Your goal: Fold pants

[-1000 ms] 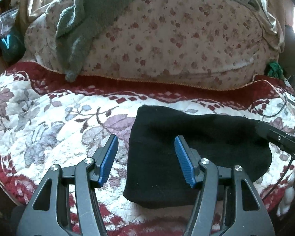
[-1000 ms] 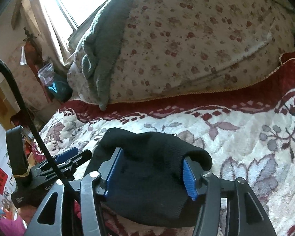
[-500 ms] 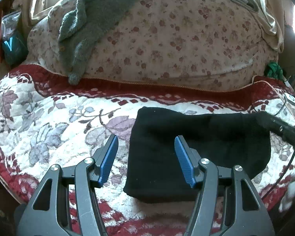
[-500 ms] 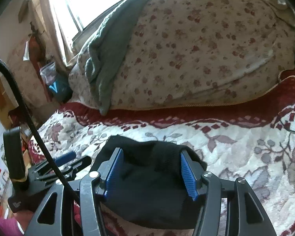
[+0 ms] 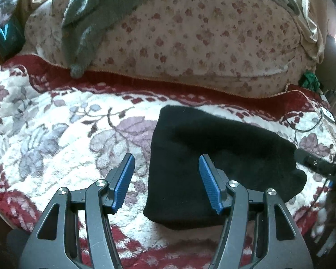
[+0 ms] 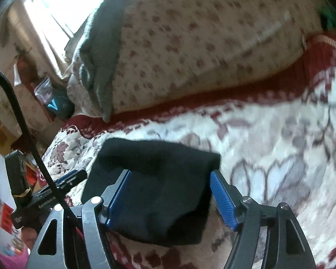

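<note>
Left gripper [image 5: 165, 180] gapes; right gripper [image 6: 170, 198] has just been opening.

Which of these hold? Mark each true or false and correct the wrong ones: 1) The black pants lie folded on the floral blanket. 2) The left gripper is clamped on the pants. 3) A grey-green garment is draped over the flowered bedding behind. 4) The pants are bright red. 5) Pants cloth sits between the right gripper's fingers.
1) True: the black pants lie as a folded bundle on the floral blanket.
2) False: the left gripper stands open, holding nothing.
3) True: the grey-green garment hangs over the flowered bedding.
4) False: they are black; the red belongs to the blanket's border.
5) True: the right gripper has just been opening, with the cloth between its fingers, the right pad clear of it.
</note>
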Demonstrator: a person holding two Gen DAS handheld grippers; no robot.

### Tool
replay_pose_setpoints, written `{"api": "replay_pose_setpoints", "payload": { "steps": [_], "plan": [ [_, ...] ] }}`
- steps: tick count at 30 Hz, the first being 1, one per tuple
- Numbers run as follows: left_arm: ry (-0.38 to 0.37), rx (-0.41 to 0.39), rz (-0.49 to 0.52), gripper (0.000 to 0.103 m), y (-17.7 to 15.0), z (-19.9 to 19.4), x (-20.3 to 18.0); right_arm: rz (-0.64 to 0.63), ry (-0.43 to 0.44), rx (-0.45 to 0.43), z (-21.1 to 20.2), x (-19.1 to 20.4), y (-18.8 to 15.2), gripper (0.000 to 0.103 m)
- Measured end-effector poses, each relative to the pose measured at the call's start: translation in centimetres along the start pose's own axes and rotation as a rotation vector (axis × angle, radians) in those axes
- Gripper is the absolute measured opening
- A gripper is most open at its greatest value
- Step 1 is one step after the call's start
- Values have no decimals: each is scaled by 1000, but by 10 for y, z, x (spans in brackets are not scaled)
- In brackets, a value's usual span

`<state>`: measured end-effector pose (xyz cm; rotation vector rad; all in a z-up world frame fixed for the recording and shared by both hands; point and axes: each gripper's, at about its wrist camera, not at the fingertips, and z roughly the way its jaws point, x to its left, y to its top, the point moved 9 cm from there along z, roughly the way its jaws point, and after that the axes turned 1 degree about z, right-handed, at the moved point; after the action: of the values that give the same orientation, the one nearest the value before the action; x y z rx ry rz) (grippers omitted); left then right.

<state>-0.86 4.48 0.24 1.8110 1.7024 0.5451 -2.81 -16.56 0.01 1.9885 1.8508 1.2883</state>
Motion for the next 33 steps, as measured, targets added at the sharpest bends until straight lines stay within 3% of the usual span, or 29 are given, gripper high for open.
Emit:
{"api": "replay_pose_setpoints", "payload": {
  "steps": [11,13,15,18,20,24,27,28,31,33],
  "plan": [
    [-117,85,-35,60,-10,38,1,179,200,124,47,-20,-26,75],
    [-134,85,-33,69,-9,42,0,151,205,122,54,-17,-26,79],
    [-143,76,-39,75,-8,48,1,123,219,129,58,-11,-25,89],
    [-174,82,-70,79,-7,56,1,84,213,143,64,-5,-26,91],
    [-202,84,-97,80,-7,61,0,51,195,136,65,-3,-27,86],
    [-246,89,-144,81,-11,69,-2,31,168,86,62,-6,-29,66],
    [-285,88,-122,54,-12,65,-10,32,166,67,55,-4,-29,55],
    [-268,77,-103,46,-10,61,-12,29,162,61,53,-3,-28,53],
    [-253,71,-74,32,-7,52,-16,8,157,49,45,4,-24,48],
    [-265,75,-99,29,-4,45,-13,0,162,37,39,11,-20,45]
  ]
}}
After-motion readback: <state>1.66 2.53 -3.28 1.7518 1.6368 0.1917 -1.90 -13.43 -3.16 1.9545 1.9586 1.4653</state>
